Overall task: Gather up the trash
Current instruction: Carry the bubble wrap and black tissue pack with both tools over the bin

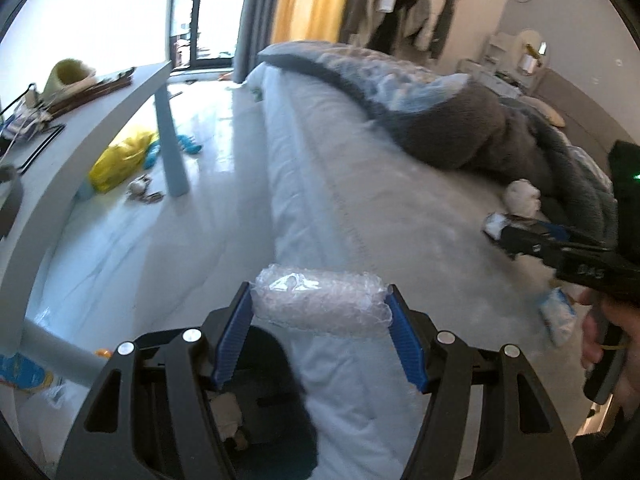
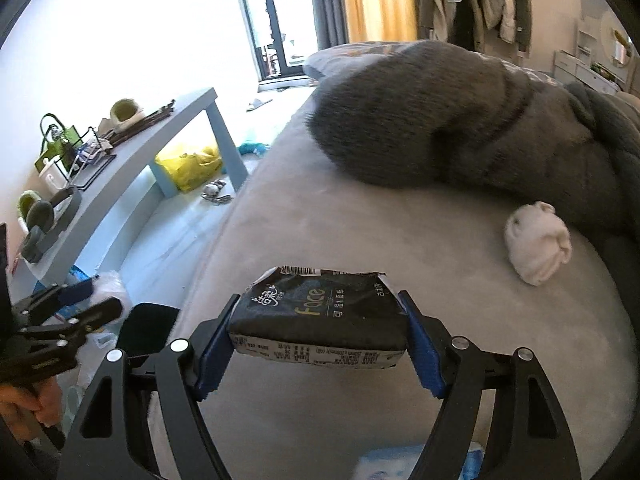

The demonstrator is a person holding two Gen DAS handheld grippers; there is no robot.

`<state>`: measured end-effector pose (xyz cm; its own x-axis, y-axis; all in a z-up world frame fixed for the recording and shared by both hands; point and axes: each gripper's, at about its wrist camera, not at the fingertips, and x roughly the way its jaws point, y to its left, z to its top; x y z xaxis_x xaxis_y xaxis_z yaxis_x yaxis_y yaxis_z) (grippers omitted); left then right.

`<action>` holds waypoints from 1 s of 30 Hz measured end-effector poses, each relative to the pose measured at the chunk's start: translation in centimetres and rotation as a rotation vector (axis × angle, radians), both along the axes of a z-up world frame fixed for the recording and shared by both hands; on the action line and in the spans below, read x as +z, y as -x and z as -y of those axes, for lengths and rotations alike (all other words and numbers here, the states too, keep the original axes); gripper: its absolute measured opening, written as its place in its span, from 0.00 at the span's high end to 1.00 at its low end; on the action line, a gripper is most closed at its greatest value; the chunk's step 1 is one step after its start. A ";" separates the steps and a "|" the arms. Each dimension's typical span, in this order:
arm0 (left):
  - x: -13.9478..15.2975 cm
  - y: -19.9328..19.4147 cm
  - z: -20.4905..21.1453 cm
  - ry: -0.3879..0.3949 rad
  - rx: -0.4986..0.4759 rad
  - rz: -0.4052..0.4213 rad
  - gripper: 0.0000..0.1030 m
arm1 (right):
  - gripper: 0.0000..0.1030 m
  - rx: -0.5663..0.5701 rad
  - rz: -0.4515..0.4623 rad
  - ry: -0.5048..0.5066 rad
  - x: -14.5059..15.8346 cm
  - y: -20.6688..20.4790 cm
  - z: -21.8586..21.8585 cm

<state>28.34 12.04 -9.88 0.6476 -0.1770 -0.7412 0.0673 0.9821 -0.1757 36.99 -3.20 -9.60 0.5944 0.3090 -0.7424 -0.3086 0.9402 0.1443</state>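
Observation:
My left gripper (image 1: pixel 320 292) is shut on a roll of clear bubble wrap (image 1: pixel 320 300), pinched end to end between its blue pads (image 1: pixel 404 336), above the edge of the bed (image 1: pixel 360 184). A black tissue pack (image 2: pixel 320 316) printed "Face" is clamped in my right gripper (image 2: pixel 320 300) over the grey bed sheet (image 2: pixel 360 232). A white crumpled wad (image 2: pixel 536 240) lies on the sheet to the right, beside the blanket. The left gripper (image 2: pixel 80 300) also shows at the lower left of the right wrist view, with the bubble wrap (image 2: pixel 110 284) in it.
A thick grey blanket (image 2: pixel 480 128) covers the far side of the bed. A pale blue table (image 1: pixel 80 136) with clutter stands left, a yellow bag (image 1: pixel 120 160) under it. A dark bin (image 1: pixel 272 380) sits on the floor below the left gripper. A blue-white wrapper (image 1: pixel 558 316) lies on the sheet.

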 end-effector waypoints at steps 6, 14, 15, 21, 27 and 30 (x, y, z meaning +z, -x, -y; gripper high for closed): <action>-2.2 0.0 -2.7 -0.034 0.055 -0.073 0.34 | 0.26 0.059 0.008 -0.012 0.4 0.4 -3.0; -4.7 0.4 -5.7 -0.068 0.105 -0.162 0.34 | 0.26 0.125 -0.002 -0.035 0.2 0.6 -7.1; -5.1 0.5 -6.0 -0.072 0.110 -0.175 0.34 | 0.26 0.132 -0.002 -0.036 0.1 0.6 -7.6; -7.9 1.1 -8.4 -0.088 0.139 -0.283 0.34 | 0.26 0.199 -0.013 -0.044 -0.4 1.0 -11.3; -10.5 2.0 -10.5 -0.064 0.155 -0.388 0.34 | 0.26 0.256 -0.033 -0.049 -1.1 1.4 -14.6; -11.6 2.5 -11.3 -0.055 0.154 -0.429 0.34 | 0.26 0.292 -0.057 -0.034 -1.8 1.8 -16.6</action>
<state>25.83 23.31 -21.44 0.2962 -0.0560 -0.9535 -0.1475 0.9836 -0.1036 35.20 13.39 -11.43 0.4345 0.4862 -0.7582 -0.5555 0.8073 0.1993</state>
